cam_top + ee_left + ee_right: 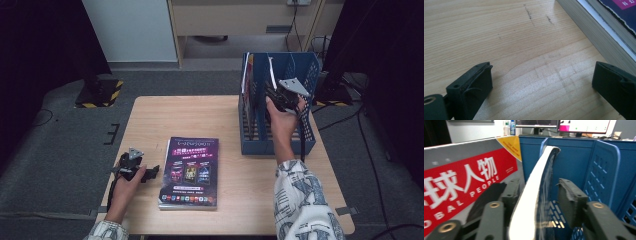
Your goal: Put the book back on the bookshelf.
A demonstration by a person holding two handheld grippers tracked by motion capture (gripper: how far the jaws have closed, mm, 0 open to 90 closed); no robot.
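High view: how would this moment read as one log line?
right gripper: jaws astride magazine in blue rack | left gripper: open beside book | table

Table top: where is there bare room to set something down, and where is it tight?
Bare wood lies behind the magazine across the table's far left, and between magazine and blue file rack. Tight: the rack's slots, where the right gripper works, and beside the left gripper.
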